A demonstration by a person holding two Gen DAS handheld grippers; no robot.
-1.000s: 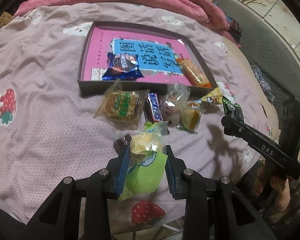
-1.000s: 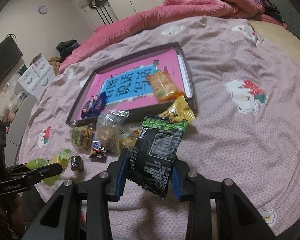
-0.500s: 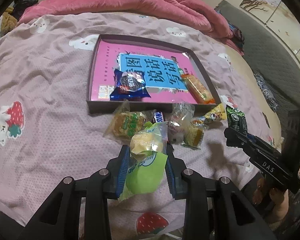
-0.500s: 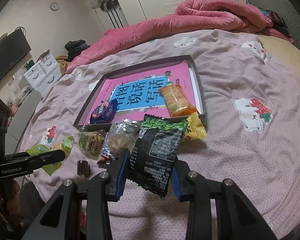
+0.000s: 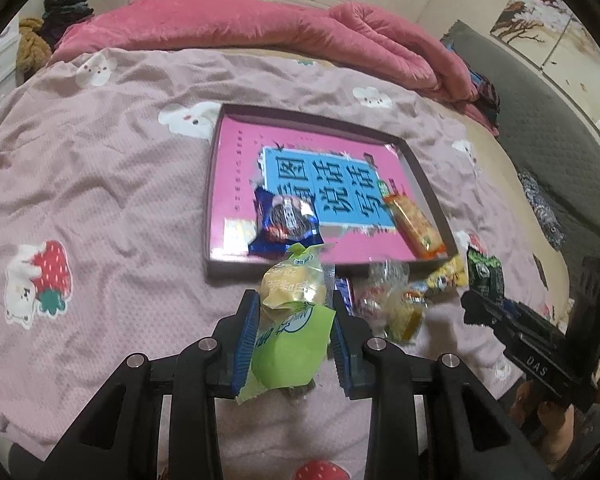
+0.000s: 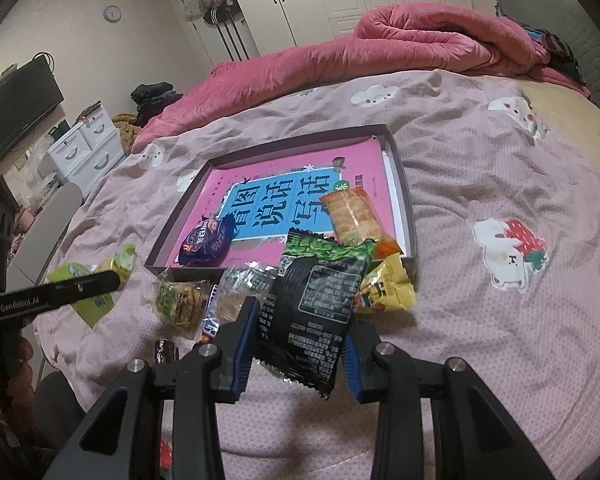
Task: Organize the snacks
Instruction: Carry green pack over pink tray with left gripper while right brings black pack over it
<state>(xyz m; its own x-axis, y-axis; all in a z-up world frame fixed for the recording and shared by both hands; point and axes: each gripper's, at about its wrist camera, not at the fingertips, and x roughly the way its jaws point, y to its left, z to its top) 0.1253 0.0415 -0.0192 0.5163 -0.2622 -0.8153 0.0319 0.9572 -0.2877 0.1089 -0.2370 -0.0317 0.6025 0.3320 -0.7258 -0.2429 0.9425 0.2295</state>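
My left gripper (image 5: 294, 320) is shut on a green and yellow cake packet (image 5: 290, 320), held above the bed just short of the tray's near wall. My right gripper (image 6: 300, 344) is shut on a black and green snack bag (image 6: 312, 300), held in front of the tray. The shallow dark tray (image 5: 216, 184) (image 6: 400, 184) has a pink and blue book cover inside. A blue cookie packet (image 5: 286, 226) (image 6: 208, 240) and an orange cracker packet (image 5: 416, 228) (image 6: 352, 216) lie in it. Several loose snacks (image 6: 180, 304) (image 5: 396, 304) lie on the bed before the tray.
The bed has a pink sheet (image 5: 100, 200) with strawberry prints. A rolled pink duvet (image 6: 420, 44) lies behind the tray. A grey headboard (image 5: 560, 132) is at the right. White drawers (image 6: 84, 148) stand beside the bed at the left.
Both grippers have risen and moved toward the tray with their packets still held. The tray now sits closer to both packets in the views.
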